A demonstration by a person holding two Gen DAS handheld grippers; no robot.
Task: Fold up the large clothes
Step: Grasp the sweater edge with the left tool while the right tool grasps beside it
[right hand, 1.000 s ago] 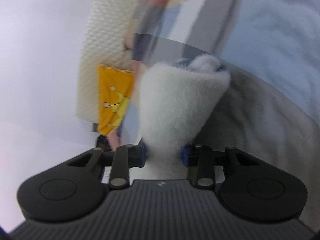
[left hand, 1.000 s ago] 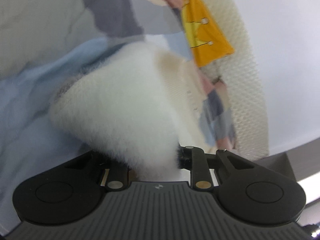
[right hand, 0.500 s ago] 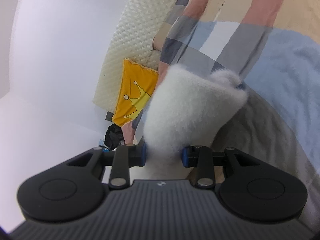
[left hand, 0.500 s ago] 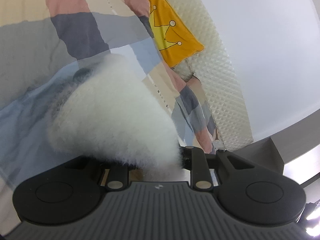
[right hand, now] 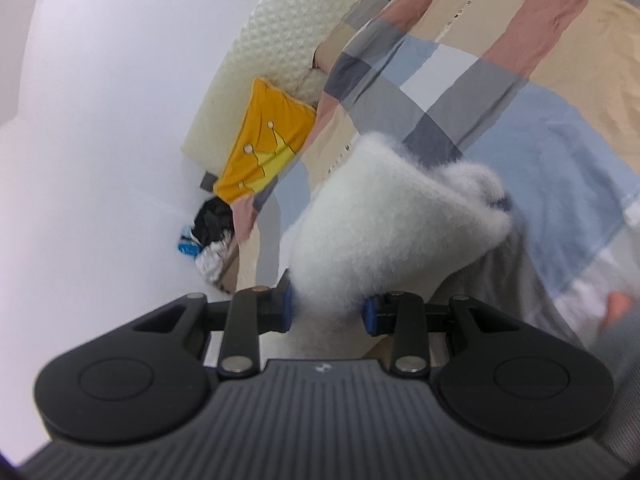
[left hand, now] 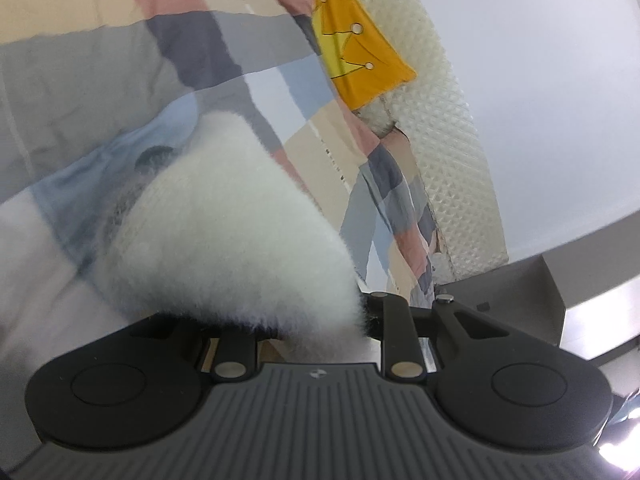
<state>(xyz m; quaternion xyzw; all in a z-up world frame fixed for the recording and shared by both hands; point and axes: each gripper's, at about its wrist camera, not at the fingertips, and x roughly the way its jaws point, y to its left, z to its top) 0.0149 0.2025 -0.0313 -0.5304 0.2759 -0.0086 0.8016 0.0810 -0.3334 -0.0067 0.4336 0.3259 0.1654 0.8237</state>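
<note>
Left wrist view: fluffy white fleece garment [left hand: 240,240] bunches forward from the left gripper [left hand: 320,320], which pinches it; right gripper [right hand: 326,312] pinches its other thick, hairy fold [right hand: 384,232].

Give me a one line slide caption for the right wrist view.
Right gripper clamps a fluffy white garment above a patchwork bedspread, yellow crown pillow behind.

Fleece garment [left hand: 224,240] above quilt [left hand: 100,64]; cushion [left hand: 360,64] behind, against headboard [left hand: 452,152].
</note>
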